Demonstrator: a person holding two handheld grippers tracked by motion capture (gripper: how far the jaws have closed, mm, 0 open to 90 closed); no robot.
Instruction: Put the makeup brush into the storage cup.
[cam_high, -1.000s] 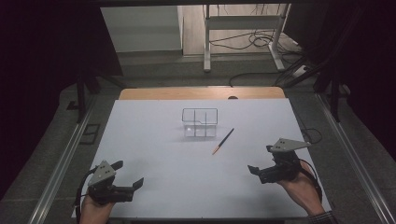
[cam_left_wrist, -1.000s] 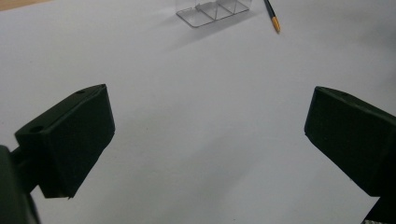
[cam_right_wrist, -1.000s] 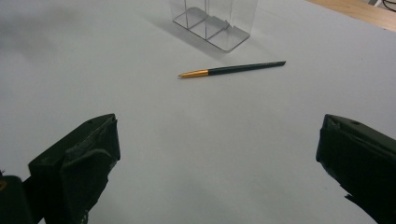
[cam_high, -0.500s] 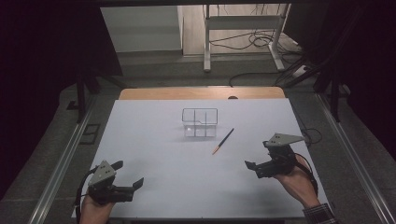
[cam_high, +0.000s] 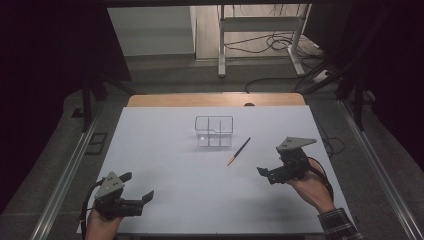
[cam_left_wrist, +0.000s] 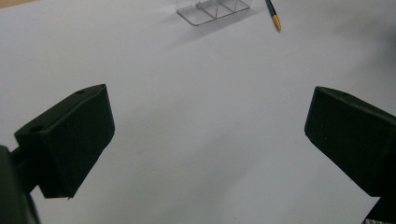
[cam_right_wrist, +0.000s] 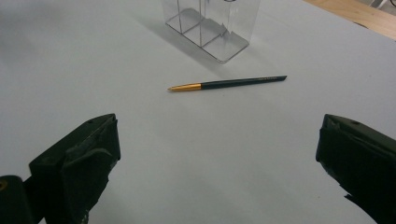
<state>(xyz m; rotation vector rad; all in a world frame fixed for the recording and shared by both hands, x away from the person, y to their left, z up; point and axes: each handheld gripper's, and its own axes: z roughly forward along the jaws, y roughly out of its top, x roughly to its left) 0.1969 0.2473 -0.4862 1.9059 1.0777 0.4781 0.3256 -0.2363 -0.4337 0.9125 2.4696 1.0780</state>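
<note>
Right gripper (cam_high: 268, 171), fingers wide apart and empty, faced the pen (cam_high: 238, 151) beside the clear organizer (cam_high: 214, 131); left gripper (cam_high: 137, 187) likewise gaped empty over the desk (cam_high: 165, 150)

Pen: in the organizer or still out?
Out. The pen lies flat on the table, beside the clear organizer and apart from it; its compartments look empty.

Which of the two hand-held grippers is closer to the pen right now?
The right hand-held gripper: it hovers just right of the dark pen with the gold tip, while the left hand-held gripper sits at the table's near left corner, much farther away.
</note>
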